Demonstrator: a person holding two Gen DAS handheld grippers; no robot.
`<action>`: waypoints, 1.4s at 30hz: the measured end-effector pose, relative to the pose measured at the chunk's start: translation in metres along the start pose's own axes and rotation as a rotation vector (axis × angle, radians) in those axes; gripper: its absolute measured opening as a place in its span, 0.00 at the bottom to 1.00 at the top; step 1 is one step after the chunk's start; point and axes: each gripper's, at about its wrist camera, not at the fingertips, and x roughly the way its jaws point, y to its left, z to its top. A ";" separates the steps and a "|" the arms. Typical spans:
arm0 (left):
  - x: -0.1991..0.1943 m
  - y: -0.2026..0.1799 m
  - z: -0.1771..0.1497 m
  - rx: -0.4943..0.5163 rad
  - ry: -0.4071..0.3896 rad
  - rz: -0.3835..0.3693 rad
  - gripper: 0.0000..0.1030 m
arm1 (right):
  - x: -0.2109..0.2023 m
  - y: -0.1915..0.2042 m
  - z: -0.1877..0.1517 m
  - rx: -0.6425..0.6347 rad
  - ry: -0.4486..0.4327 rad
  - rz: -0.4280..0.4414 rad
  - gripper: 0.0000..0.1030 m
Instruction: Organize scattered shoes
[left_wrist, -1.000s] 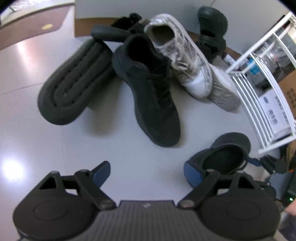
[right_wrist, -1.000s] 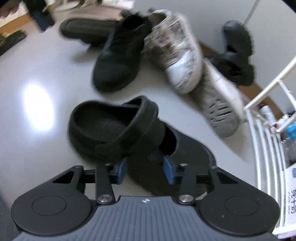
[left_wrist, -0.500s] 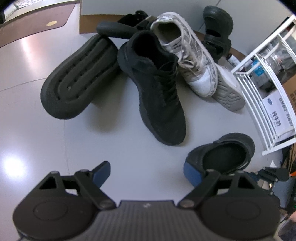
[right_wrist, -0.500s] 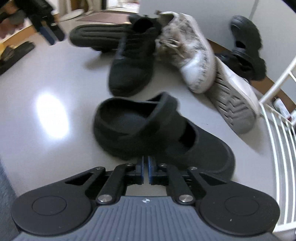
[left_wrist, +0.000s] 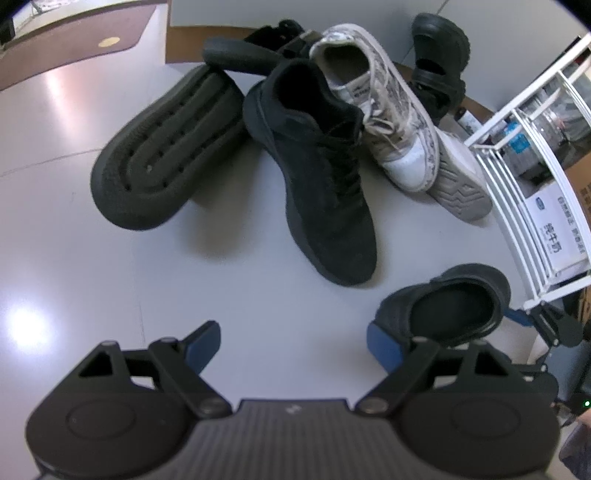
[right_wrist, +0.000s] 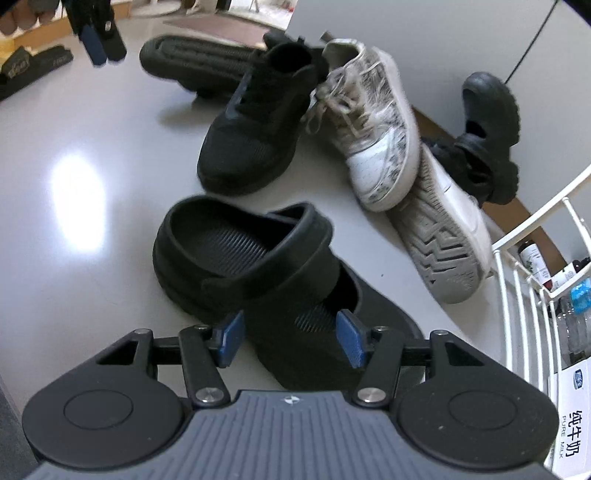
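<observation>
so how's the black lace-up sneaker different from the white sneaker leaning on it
The black sneaker is plain dark all over, laces included; the white sneaker has a grey mottled pattern, a white toe and pale laces. The black sneaker sits flat on the floor, while the white sneaker lies partly on another pale shoe that is tipped sole-up. Both are low lace-ups, upright, toes pointing roughly the same way, sides touching.

My right hand-held gripper (right_wrist: 290, 341) was shut tight just in front of the black clog (right_wrist: 255, 273) a moment ago. Its jaws have just been opening, and now the clog's toe end sits between my two blue pads (right_wrist: 231, 338). The pads do not squeeze it. The clog looks closer to me now.
</observation>
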 end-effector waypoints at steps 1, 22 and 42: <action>0.000 0.000 0.000 -0.002 0.001 0.000 0.85 | 0.002 0.002 0.000 -0.004 -0.001 0.001 0.47; 0.009 0.003 -0.010 -0.011 0.047 -0.002 0.85 | -0.027 -0.016 -0.001 0.340 0.034 0.104 0.41; 0.014 0.004 -0.016 -0.018 0.074 -0.004 0.85 | 0.020 -0.042 -0.011 0.315 0.088 0.138 0.92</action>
